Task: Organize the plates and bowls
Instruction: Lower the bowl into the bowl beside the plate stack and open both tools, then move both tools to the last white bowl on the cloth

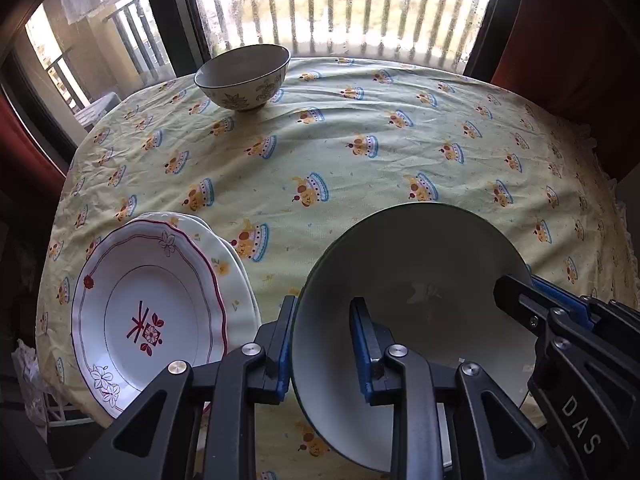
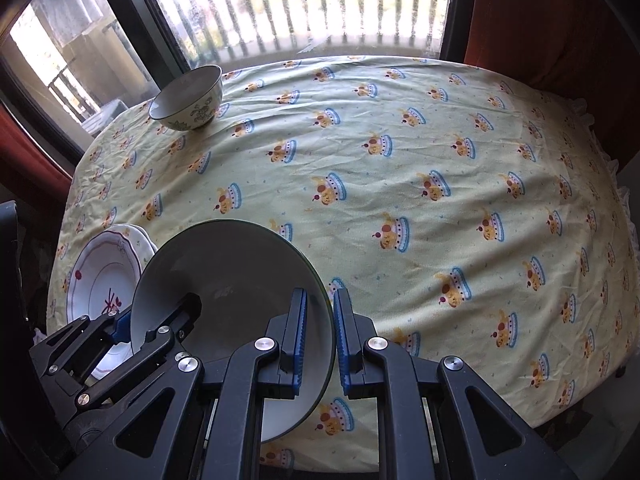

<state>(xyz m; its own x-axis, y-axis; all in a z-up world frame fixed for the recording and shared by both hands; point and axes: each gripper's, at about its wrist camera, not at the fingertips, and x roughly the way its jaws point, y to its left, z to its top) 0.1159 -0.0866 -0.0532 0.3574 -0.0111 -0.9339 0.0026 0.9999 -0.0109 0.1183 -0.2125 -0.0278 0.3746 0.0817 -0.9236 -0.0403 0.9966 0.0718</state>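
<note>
A large white bowl with a dark green rim (image 1: 420, 264) is held near the table's front edge; it also shows in the right wrist view (image 2: 240, 264). My left gripper (image 1: 324, 340) is shut on its left rim, one finger inside and one outside. My right gripper (image 2: 320, 336) is shut on its right rim, and shows in the left wrist view (image 1: 520, 292). A white plate with red trim (image 1: 148, 316) lies on a yellow-flowered plate (image 1: 228, 264) at the front left. A small floral bowl (image 1: 244, 78) stands at the far left.
The table wears a yellow cloth with a crown pattern (image 1: 360, 168). A window with railings (image 1: 340, 4) lies behind it. Red curtains (image 2: 560, 20) hang at both sides. The stacked plates overhang the table's left front edge.
</note>
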